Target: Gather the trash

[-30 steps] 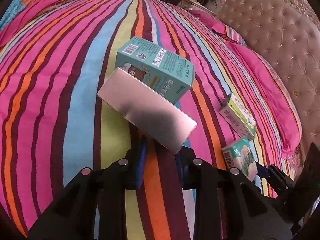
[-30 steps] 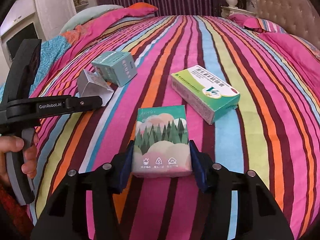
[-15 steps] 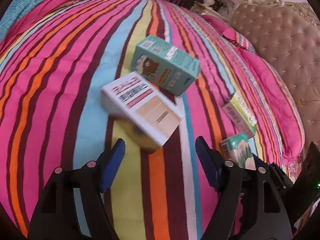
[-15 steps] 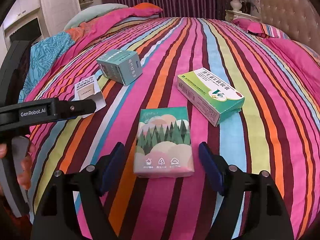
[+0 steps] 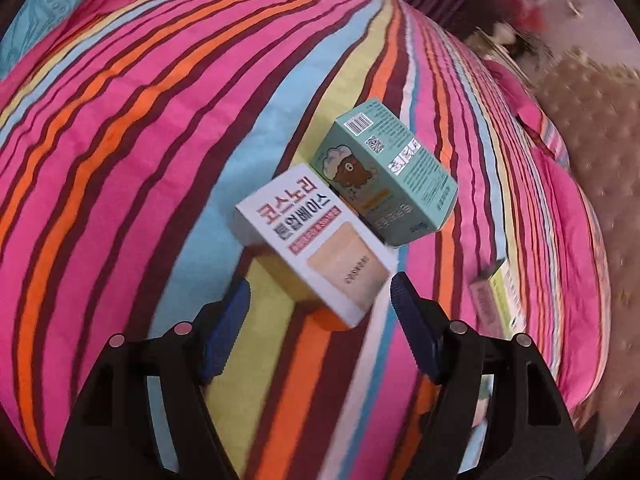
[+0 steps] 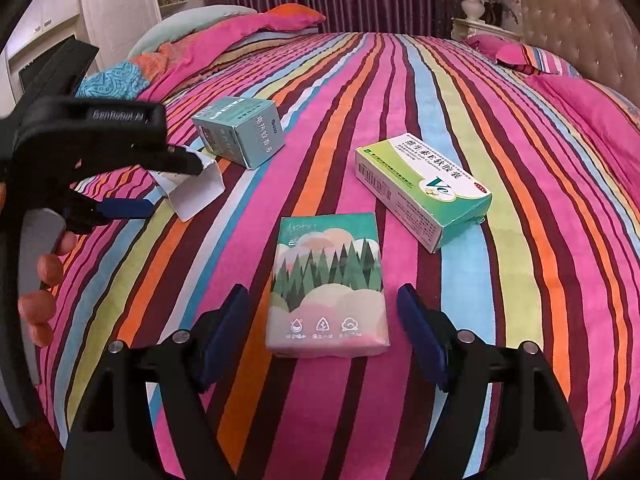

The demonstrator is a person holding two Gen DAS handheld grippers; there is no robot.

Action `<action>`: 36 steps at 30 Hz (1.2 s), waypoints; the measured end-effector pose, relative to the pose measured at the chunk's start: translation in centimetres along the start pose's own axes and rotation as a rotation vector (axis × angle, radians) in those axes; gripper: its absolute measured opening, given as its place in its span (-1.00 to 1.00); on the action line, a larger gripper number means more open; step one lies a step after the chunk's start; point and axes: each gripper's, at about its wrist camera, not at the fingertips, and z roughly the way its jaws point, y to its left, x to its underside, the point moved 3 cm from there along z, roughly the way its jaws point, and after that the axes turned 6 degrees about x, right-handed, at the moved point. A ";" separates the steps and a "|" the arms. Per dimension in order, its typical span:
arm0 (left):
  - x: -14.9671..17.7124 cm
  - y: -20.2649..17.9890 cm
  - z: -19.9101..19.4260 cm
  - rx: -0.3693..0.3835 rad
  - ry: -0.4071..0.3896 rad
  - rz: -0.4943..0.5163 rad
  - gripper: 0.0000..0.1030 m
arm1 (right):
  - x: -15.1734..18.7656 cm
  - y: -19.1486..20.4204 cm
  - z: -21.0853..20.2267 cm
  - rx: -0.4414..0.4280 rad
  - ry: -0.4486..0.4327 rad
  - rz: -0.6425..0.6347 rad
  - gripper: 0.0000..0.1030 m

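Striped bed (image 6: 400, 92) – 3 boxes (image 6: 424, 190), 1 tissue pk (image 6: 328, 288)

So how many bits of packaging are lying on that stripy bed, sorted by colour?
Teal or green cartons: 2, the teal bear box and the green medicine box
White cartons: 1, the white box with Korean lettering
Soft packs: 1, the forest-print tissue pack
Total: 4

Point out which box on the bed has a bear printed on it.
The teal box. A brown bear shows on its side, and it lies against the white box with red lettering. The green and white box carries only text and a logo.
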 end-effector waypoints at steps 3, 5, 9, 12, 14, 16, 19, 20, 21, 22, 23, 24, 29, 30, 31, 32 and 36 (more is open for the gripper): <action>0.2 -0.4 -0.1 0.009 -0.002 -0.038 0.38 | -0.1 -0.1 0.1 -0.006 0.002 0.002 0.41; 0.0 -0.2 0.3 -0.022 -0.007 -0.063 0.38 | -0.1 -0.1 0.1 -0.010 0.002 0.003 0.41; -1.0 0.4 1.4 -0.041 0.007 -0.138 0.38 | -0.1 -0.2 0.2 -0.017 0.007 0.006 0.41; -1.7 0.0 1.9 -0.065 -0.004 -0.116 0.38 | -0.2 -0.2 0.2 -0.021 0.009 0.009 0.41; -1.8 -0.3 2.2 -0.089 0.000 -0.088 0.38 | -0.2 -0.2 0.2 -0.021 0.008 0.008 0.41; -1.9 -0.4 2.1 -0.085 0.007 -0.082 0.38 | -0.2 -0.1 0.2 -0.023 0.008 0.004 0.41; -1.8 -0.7 2.0 -0.020 0.020 -0.089 0.38 | -0.3 -0.1 0.3 -0.023 0.008 0.000 0.41; -1.9 -0.7 2.2 -0.030 0.026 -0.091 0.38 | -0.3 -0.1 0.3 -0.022 0.008 -0.001 0.41; -2.0 -0.5 2.4 -0.022 0.030 -0.099 0.38 | -0.3 0.0 0.3 -0.021 0.007 -0.002 0.41; -2.1 -0.2 2.4 0.001 0.019 -0.114 0.38 | -0.3 0.0 0.3 -0.020 0.005 -0.003 0.41; -2.2 0.0 2.4 0.024 0.004 -0.128 0.28 | -0.3 0.0 0.3 -0.020 0.005 -0.005 0.41; -2.3 0.3 2.4 0.043 -0.009 -0.140 0.12 | -0.3 0.0 0.3 -0.019 0.006 -0.006 0.41; -2.4 0.7 2.4 0.155 -0.002 -0.101 -0.32 | -0.6 0.4 0.5 0.002 0.011 -0.020 0.30; -2.4 0.5 2.3 0.152 -0.002 -0.078 -0.33 | -0.7 0.5 0.6 0.002 0.012 -0.021 0.21; -2.3 0.2 2.2 0.148 -0.005 -0.044 -0.33 | -0.7 0.6 0.6 0.005 0.013 -0.021 0.06; -2.3 0.1 2.2 0.144 -0.006 -0.028 -0.33 | -0.8 0.5 0.7 0.009 0.014 -0.017 -0.03; -2.2 0.1 1.5 0.136 -0.018 0.037 -0.33 | -0.7 -0.4 0.7 -0.021 0.019 0.031 -0.06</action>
